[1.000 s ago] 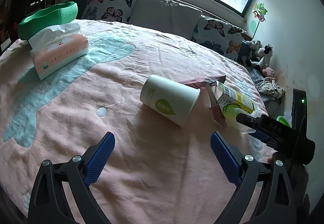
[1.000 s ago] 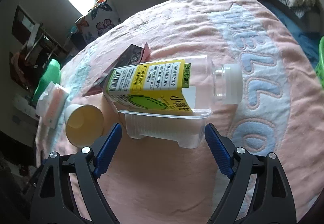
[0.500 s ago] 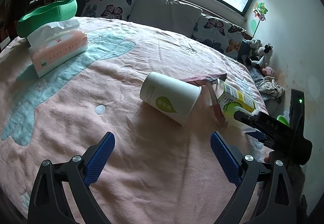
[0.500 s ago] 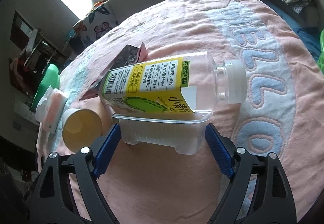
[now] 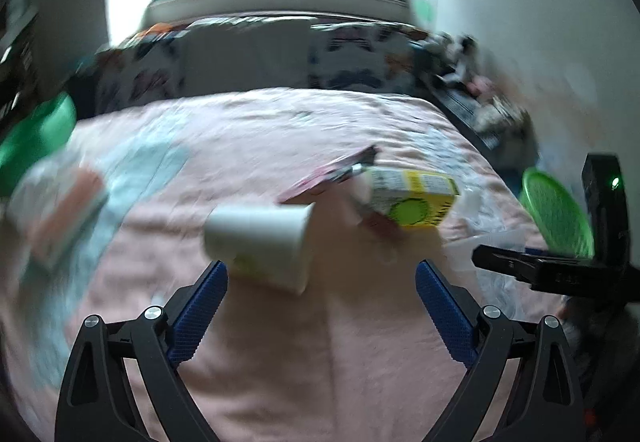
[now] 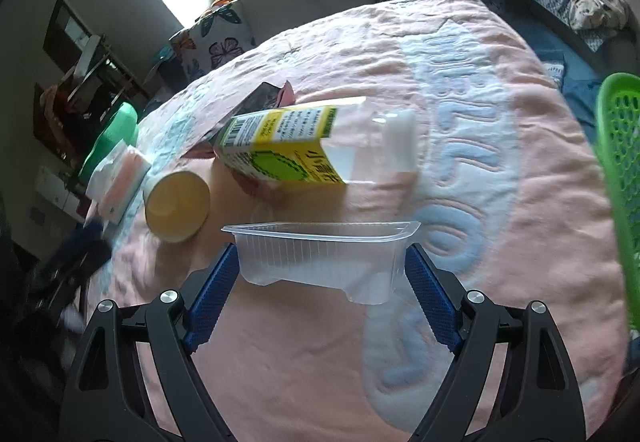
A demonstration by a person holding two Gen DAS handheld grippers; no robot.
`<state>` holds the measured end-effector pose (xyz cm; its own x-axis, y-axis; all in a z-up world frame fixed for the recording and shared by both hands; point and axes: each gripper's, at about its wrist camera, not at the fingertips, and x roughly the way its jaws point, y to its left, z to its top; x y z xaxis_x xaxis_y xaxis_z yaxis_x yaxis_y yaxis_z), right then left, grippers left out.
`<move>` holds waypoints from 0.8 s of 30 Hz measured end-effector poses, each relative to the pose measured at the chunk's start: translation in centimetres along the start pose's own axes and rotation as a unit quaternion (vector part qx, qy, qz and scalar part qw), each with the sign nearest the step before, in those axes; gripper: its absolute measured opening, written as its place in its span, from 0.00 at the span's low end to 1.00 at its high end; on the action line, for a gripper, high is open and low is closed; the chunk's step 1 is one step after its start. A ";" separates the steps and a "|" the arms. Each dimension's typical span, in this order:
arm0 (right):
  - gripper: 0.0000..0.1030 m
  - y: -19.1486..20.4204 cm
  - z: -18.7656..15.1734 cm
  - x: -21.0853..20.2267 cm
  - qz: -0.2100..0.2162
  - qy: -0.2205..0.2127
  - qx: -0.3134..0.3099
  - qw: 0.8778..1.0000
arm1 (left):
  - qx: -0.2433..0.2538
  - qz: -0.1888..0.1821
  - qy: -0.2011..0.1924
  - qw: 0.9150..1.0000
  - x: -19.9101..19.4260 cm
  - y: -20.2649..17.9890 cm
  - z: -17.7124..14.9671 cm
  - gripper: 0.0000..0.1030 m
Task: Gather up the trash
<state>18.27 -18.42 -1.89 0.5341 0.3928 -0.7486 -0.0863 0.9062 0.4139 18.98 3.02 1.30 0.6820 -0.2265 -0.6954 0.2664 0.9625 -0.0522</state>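
Observation:
My right gripper (image 6: 322,262) is shut on a clear plastic tray (image 6: 320,242), held off the pink bedspread (image 6: 500,222). Behind it lie a clear bottle with a yellow-green label (image 6: 280,150), a paper cup on its side (image 6: 176,206) and a dark snack wrapper (image 6: 264,98). The left wrist view is motion-blurred. There my left gripper (image 5: 320,278) stands open with nothing between its fingers, the paper cup (image 5: 260,238) just beyond its left finger. The bottle (image 5: 412,198) and wrapper (image 5: 332,174) lie further back on the right.
A green mesh basket (image 6: 618,162) stands off the bed's right edge, seen as the basket (image 5: 556,214) from the left. A tissue pack (image 6: 120,178) and a green pillow (image 6: 112,138) sit at the bed's left. Cushions line the window side.
The right gripper has carried the tray up and away from the bottle, and the green basket came into its view. The left gripper rolled and moved nearer the cup, blurring its view.

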 end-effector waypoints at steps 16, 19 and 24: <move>0.81 -5.2 -1.5 -8.2 -0.013 -0.044 -0.012 0.999 | 0.301 -0.094 0.057 0.947 8.4 -9.3 7.3 0.85; 0.81 -5.9 -1.7 -9.1 -0.007 -0.048 -0.008 0.999 | 0.339 -0.111 0.074 0.931 10.1 -9.8 7.7 0.85; 0.81 -6.9 -1.8 -10.3 -0.009 -0.054 -0.005 0.999 | 0.383 -0.130 0.095 0.910 12.4 -10.2 7.7 0.85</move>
<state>11.86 -28.41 2.06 0.6224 0.3578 -0.6961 -0.0841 0.9148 0.3951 29.96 -10.73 -1.23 0.4181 -0.3308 -0.8461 0.8475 0.4772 0.2322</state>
